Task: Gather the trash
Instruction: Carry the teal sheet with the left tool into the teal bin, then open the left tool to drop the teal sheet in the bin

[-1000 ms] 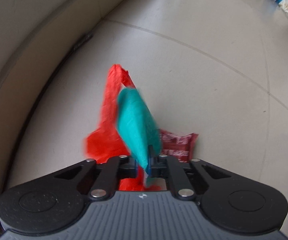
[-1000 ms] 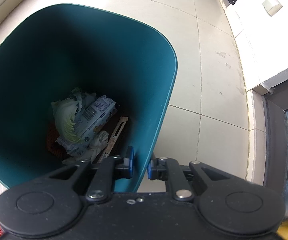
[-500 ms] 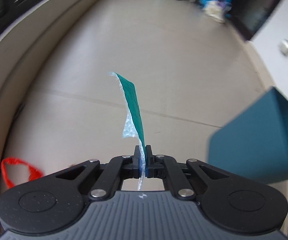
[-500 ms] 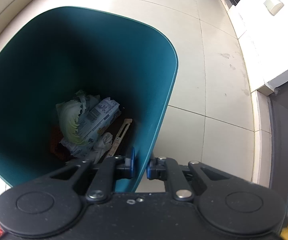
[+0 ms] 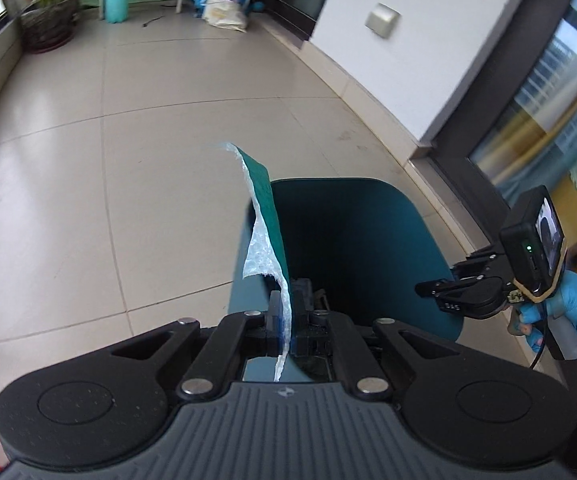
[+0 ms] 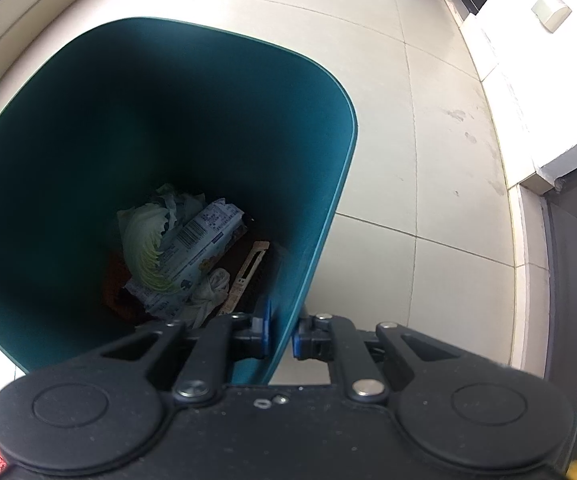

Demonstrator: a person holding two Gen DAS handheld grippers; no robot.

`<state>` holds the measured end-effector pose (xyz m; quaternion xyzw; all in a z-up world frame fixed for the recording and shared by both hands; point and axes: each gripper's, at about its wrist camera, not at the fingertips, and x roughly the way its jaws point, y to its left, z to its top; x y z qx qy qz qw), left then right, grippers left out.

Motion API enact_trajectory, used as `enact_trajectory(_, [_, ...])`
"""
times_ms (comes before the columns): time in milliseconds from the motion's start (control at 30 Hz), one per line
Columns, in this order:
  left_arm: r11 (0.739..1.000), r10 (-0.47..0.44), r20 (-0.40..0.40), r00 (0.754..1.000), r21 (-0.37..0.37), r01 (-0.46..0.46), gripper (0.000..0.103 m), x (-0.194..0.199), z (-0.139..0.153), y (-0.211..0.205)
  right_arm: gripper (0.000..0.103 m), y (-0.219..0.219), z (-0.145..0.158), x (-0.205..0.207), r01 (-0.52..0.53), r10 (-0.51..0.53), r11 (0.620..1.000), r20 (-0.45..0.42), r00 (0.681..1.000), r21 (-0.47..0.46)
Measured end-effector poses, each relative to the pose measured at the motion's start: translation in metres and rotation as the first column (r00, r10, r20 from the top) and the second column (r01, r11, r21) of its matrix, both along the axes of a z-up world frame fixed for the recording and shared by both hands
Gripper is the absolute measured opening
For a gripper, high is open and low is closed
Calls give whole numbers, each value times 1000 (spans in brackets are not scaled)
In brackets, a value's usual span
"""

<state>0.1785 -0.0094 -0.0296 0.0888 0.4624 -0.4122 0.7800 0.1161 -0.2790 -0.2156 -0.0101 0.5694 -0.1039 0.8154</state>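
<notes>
1. The left gripper (image 5: 284, 326) has its jaws pressed tight on a green bubble mailer (image 5: 266, 236), which stands up edge-on from the jaws, green on one face and clear bubble film on the other.
2. The mailer's upper part rises in front of the near left rim of the teal bin (image 5: 352, 248), which stands on the tiled floor (image 5: 128, 140) just beyond the left gripper.
3. The right gripper (image 6: 282, 338) has its jaws clamped narrow on the bin's right wall (image 6: 320, 240), one pad inside and one outside.
4. In the left wrist view the right gripper (image 5: 428, 290) shows at the bin's right side, held by a hand in a blue glove (image 5: 568, 304).
5. At the bin's bottom lie a cabbage leaf (image 6: 144, 248), a printed wrapper (image 6: 196, 252), a crumpled white scrap (image 6: 212, 284) and a tan card strip (image 6: 250, 270).
</notes>
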Motion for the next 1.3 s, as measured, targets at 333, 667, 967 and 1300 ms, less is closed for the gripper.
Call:
enact_trajectory(333, [992,-95,-17,995,84,96,2,-14,-21,-59,10,6,2,1,-56,56,998,15,998,10])
enact_trajectory(667, [959,-112,-85,990,252,130,2,-14,-88,-92,10,5,5,0,-85,85,996,28,996,6])
enact_trajectory(967, [943,-136,-98,986,291,159,10,-20,-104,-101,10,10,5,0,-84,84,996,31,996,4])
enact_trajectory(1300, [967,-126,-28,992,219,129,56,-26,-72,-70,10,10,6,1,-78,77,997,33,996,6])
